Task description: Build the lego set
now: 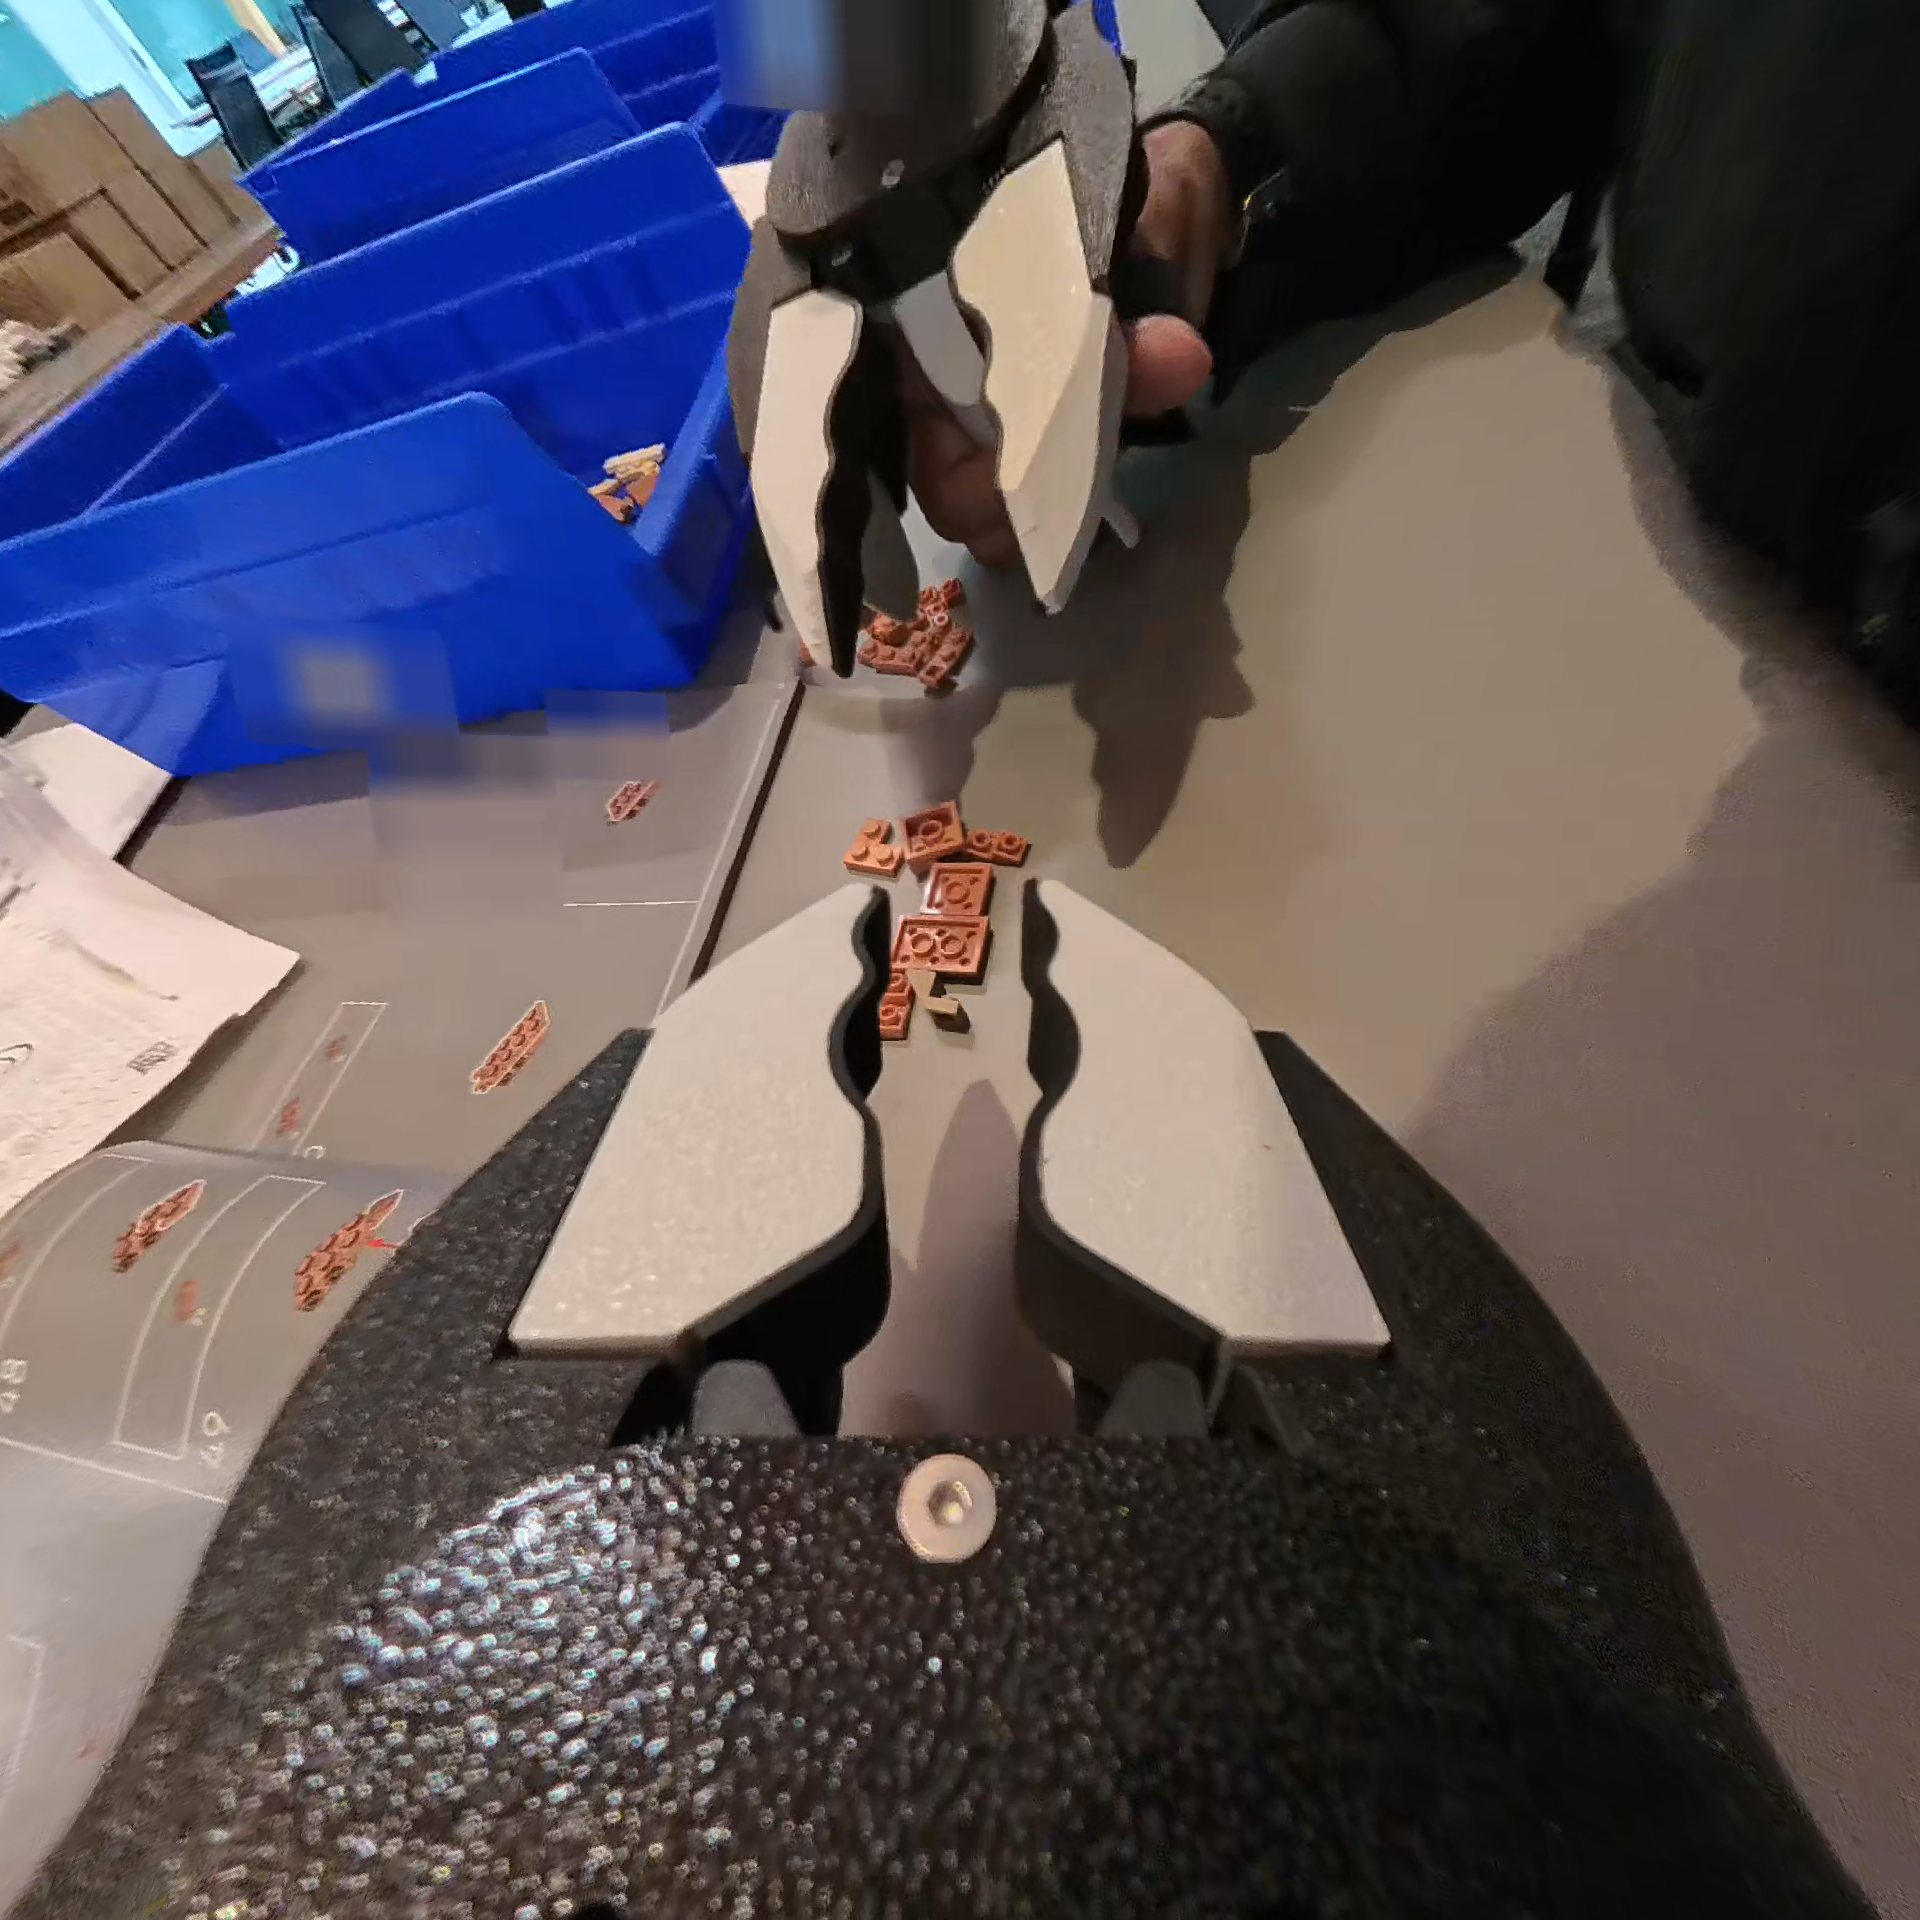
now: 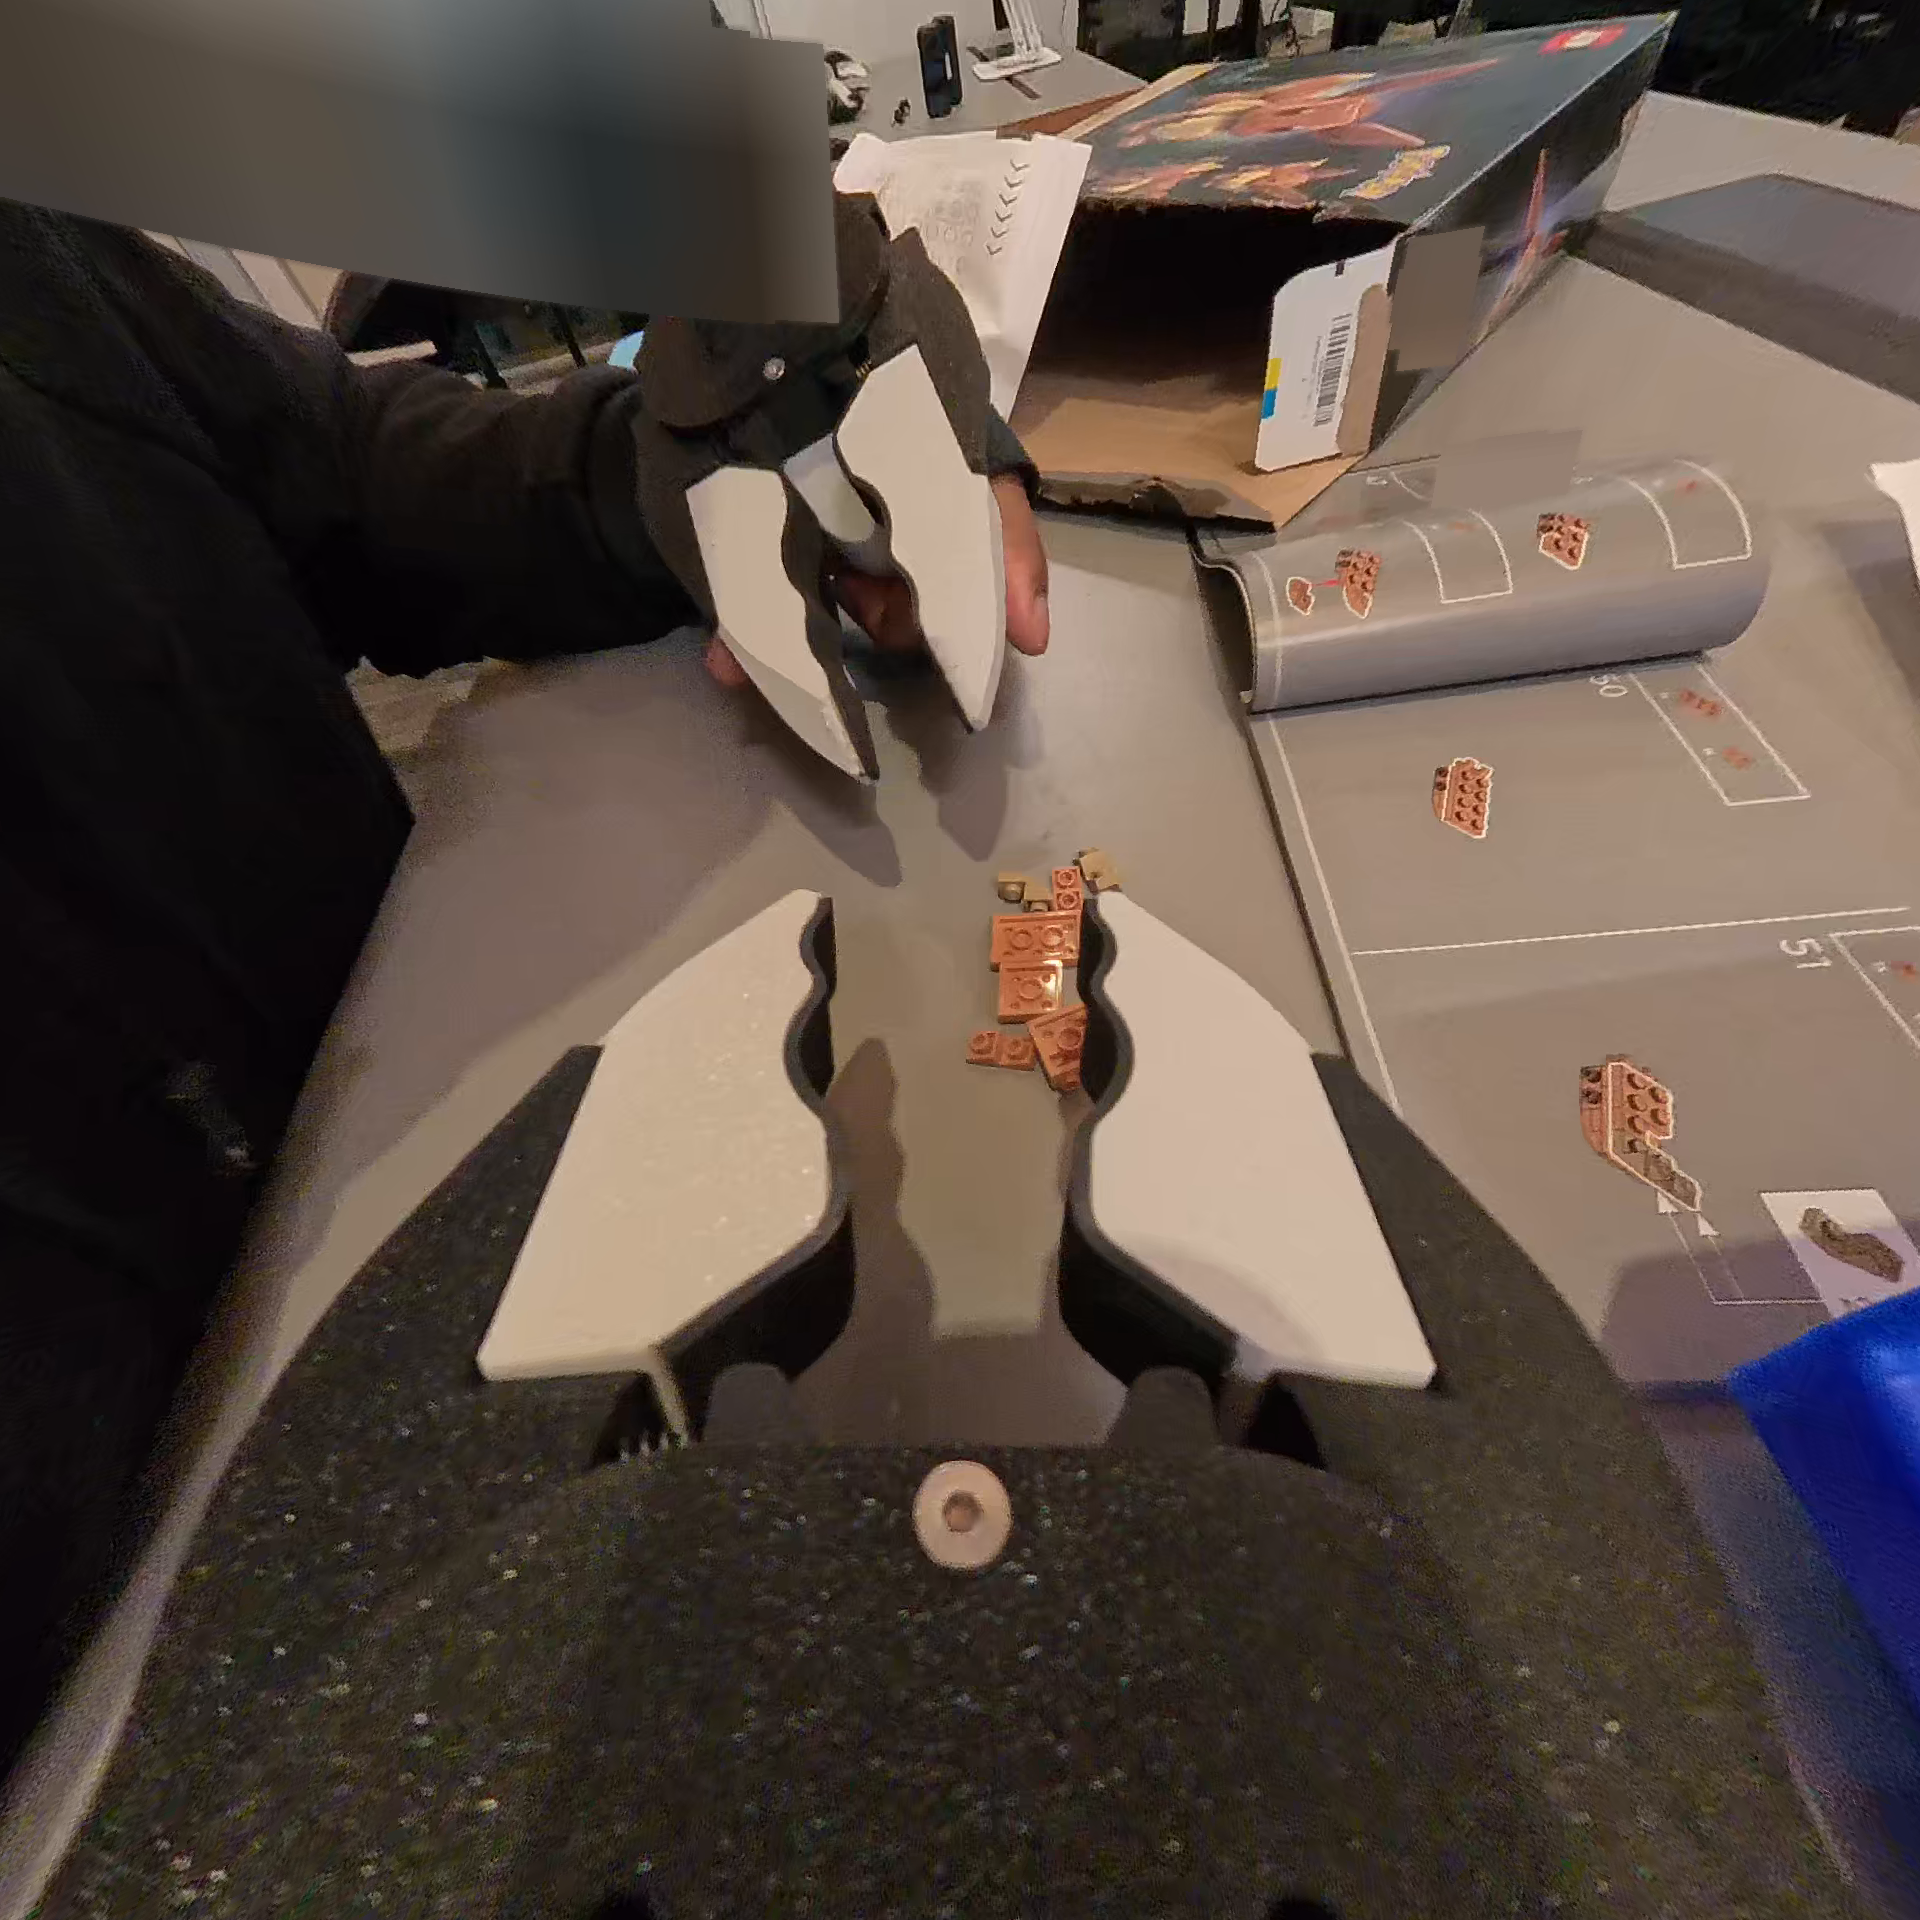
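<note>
Left wrist view, left to right. Printed paper sheets [image 1: 94,997] lie at the left edge, beside a grey instruction mat [image 1: 436,935] printed with brick diagrams. Behind the mat stands a row of blue bins [image 1: 416,540]; the nearest one contains a few tan pieces. At centre, the left gripper [image 1: 945,904] hovers low over the grey table [image 1: 1455,831], its jaws narrowly parted and gripping nothing; a loose cluster of reddish-brown plates [image 1: 940,894] lies on the table between and just beyond its fingertips, with no pad visibly pressing on them. Farther off, the right gripper [image 1: 940,634] points downward, held by a hand [image 1: 1164,353] in a dark sleeve, with a second small heap of brown plates [image 1: 920,639] beneath its tips.

Right wrist view, left to right. The dark sleeve fills the left side. The right gripper [image 2: 956,914] stands wide open and bare; the reddish-brown plates [image 2: 1039,977] lie on the table close against the inner face of its right finger [image 2: 1174,1039]. Whether finger and plates touch cannot be told. An open cardboard box [image 2: 1299,260] rests behind the rolled edge of the mat [image 2: 1507,592].
</note>
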`<state>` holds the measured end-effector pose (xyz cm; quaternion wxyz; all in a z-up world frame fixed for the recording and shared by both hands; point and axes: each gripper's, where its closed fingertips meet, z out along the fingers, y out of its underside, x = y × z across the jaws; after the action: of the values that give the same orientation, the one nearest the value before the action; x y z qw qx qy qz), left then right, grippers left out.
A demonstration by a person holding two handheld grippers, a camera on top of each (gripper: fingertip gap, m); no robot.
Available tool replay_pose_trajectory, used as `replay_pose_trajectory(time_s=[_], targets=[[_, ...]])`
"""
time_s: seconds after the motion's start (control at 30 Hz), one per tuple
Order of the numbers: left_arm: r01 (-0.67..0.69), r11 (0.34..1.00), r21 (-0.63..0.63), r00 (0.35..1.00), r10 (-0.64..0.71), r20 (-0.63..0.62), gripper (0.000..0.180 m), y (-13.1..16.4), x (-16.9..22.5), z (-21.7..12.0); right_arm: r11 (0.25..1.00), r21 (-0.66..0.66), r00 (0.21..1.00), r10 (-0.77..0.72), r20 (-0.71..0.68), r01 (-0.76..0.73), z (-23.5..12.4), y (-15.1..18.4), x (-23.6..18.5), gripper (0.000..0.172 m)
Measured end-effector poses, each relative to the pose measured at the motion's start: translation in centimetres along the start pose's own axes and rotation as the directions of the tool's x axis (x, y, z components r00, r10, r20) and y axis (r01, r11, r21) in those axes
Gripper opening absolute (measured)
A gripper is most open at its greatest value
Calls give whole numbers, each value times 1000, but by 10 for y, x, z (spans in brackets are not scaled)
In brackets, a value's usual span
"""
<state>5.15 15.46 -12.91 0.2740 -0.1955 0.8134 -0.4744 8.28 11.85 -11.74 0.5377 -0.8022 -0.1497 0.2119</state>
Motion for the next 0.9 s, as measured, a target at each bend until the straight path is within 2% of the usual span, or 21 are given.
replay_pose_trajectory(time_s=[0.13, 0.57, 0.9], targets=[[31, 999, 35, 999, -31, 8, 23, -4, -4, -4, 999, 26, 1000, 28, -9, -27, -3, -2, 3, 45], [40, 999, 19, 999, -40, 14, 23, -2, -6, -2, 1000, 5, 1000, 4, -26, -4, -1, 1, 2, 45], [68, 994, -82, 997, -65, 37, 23, 11, -8, 3, 1000, -12, 999, 6, -39, -6, -7, 3, 1, 45]])
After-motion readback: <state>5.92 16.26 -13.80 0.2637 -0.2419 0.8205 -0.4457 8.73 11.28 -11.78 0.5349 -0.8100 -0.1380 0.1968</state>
